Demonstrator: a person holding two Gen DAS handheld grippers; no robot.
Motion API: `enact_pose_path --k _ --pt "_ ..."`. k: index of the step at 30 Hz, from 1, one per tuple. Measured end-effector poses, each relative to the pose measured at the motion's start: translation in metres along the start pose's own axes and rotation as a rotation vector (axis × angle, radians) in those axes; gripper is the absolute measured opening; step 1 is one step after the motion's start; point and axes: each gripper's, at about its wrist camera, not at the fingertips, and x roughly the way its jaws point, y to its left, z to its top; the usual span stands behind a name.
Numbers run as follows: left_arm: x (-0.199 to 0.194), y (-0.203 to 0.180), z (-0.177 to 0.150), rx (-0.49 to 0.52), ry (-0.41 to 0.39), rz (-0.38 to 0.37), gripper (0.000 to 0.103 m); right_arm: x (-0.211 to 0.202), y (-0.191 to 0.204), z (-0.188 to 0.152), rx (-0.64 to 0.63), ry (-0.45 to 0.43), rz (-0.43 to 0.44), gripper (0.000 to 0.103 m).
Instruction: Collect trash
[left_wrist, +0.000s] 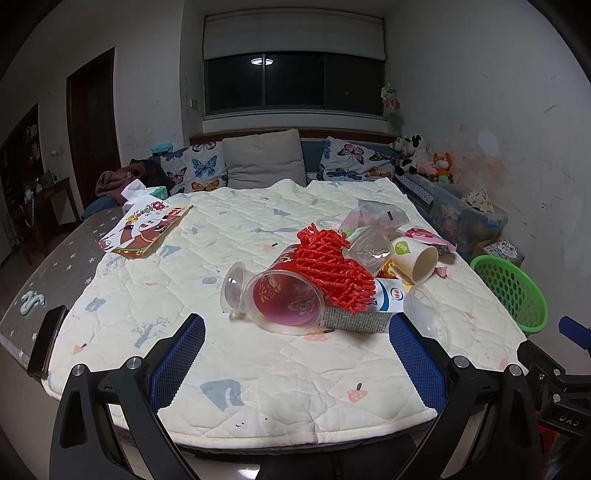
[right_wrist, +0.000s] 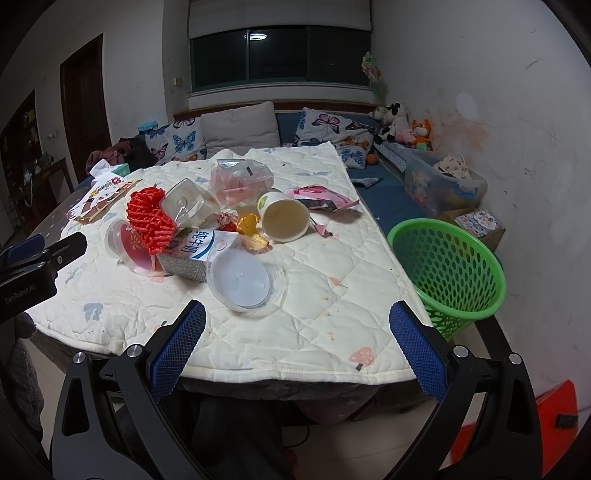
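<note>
A pile of trash lies on the quilted table cover (left_wrist: 258, 369): a clear cup with red print (left_wrist: 284, 302), red foam netting (left_wrist: 332, 269), a milk carton (left_wrist: 369, 306), a white paper cup (left_wrist: 417, 258) on its side and a clear lid (right_wrist: 240, 280). My left gripper (left_wrist: 295, 339) stands open just in front of the clear cup, with nothing between its fingers. My right gripper (right_wrist: 295, 328) is open over the table's near edge, short of the clear lid. A green mesh basket (right_wrist: 447, 266) stands off the table's right side.
A phone (left_wrist: 48, 339) lies at the table's left edge and a cartoon-printed box (left_wrist: 144, 229) at the far left. Behind the table a sofa (left_wrist: 258, 162) holds butterfly cushions and plush toys. A clear storage bin (right_wrist: 439, 184) sits beyond the basket.
</note>
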Motion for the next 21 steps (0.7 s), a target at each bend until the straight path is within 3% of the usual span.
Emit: enact_pose_path --k 21 --pt "0.019 0.008 0.013 -0.015 0.024 0.007 0.097 0.02 0.005 0.012 -0.015 0.025 0.022 0.099"
